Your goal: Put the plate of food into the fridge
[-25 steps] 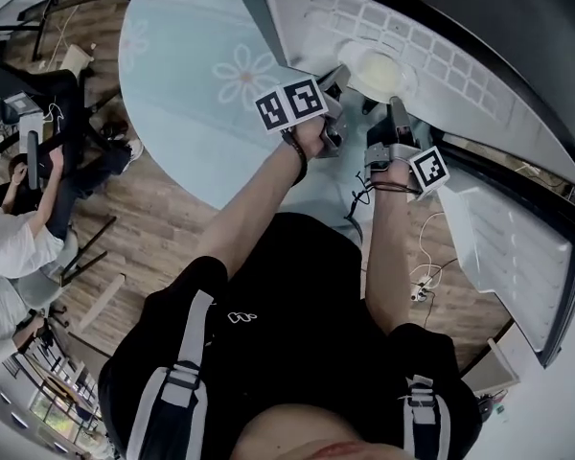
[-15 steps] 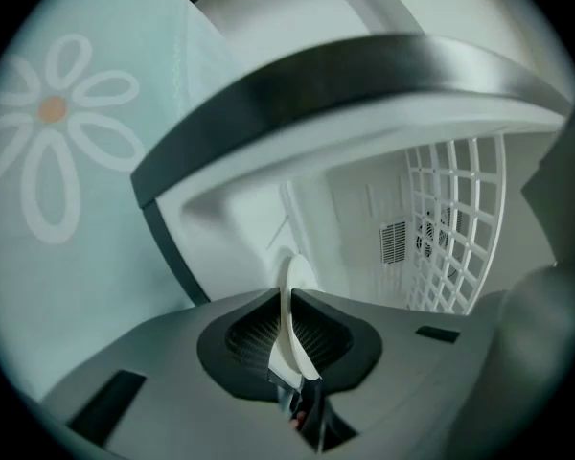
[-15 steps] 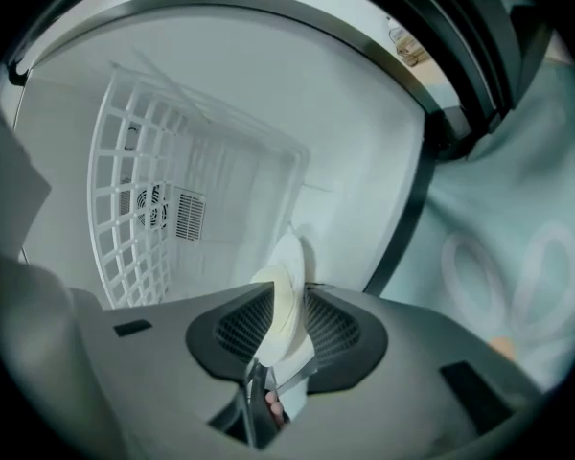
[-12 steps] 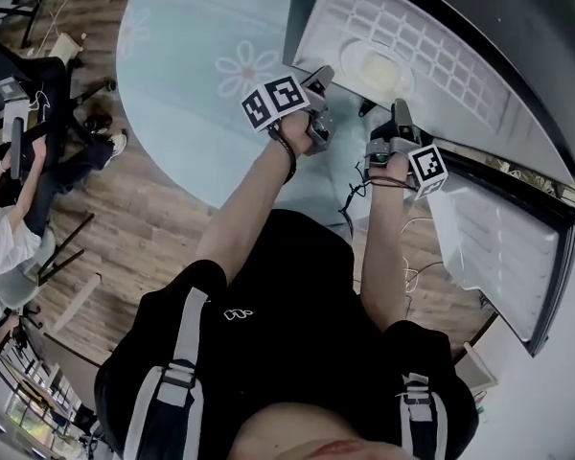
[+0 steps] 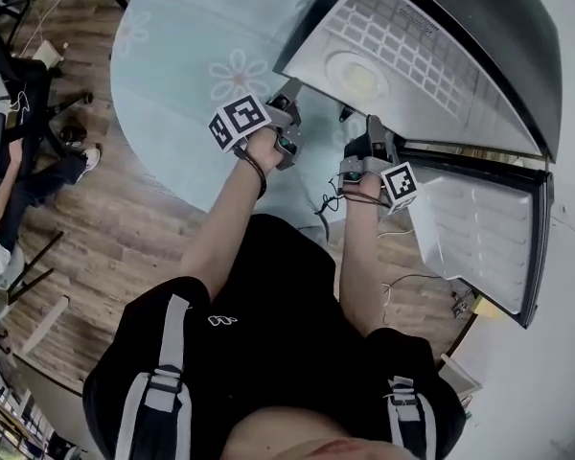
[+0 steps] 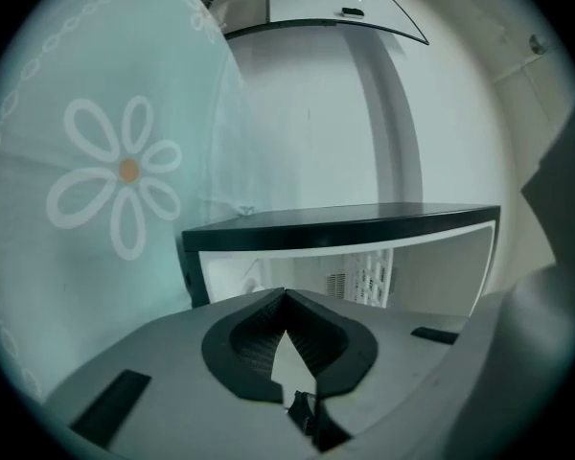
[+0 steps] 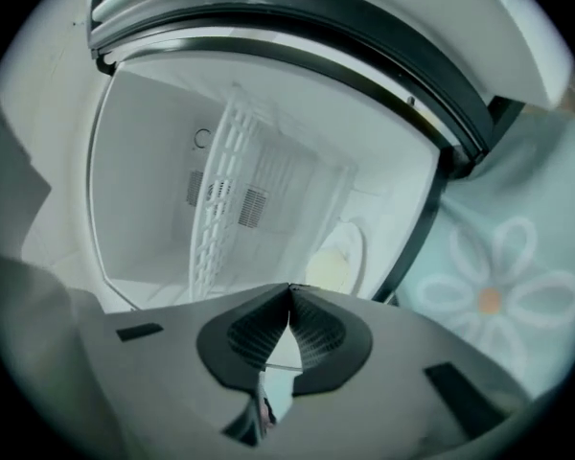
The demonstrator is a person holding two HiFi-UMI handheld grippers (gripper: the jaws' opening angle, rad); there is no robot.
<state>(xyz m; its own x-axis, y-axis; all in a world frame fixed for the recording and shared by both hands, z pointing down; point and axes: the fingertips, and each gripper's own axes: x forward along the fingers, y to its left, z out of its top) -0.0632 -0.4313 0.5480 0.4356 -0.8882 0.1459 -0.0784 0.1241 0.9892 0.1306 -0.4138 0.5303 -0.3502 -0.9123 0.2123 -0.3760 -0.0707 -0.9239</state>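
Pale teal cloth printed with white daisies covers the round surface [image 5: 172, 65]. Just beside it is a small dark-shelled fridge [image 5: 513, 36] with its door [image 5: 479, 233] swung wide open. The plate of food [image 5: 357, 77], a white dish holding something pale yellow, sits inside the fridge on the white grid shelf [image 5: 431, 60]. A second ago both grippers were right up against the plate at the mouth of the fridge. Now they have drawn back toward the person's body, and the plate stays on the shelf with neither gripper touching it. The left gripper [image 5: 289, 96] is held in front of the fridge's near corner over the edge of the cloth. Its own view shows the jaws closed tip to tip with nothing between them. The right gripper [image 5: 374, 127] is just outside the fridge opening, near the inner edge of the door. It is also closed and empty, and its view looks past the jaws at the plate within the white interior. The two grippers are near each other but apart. The person wears a black top.
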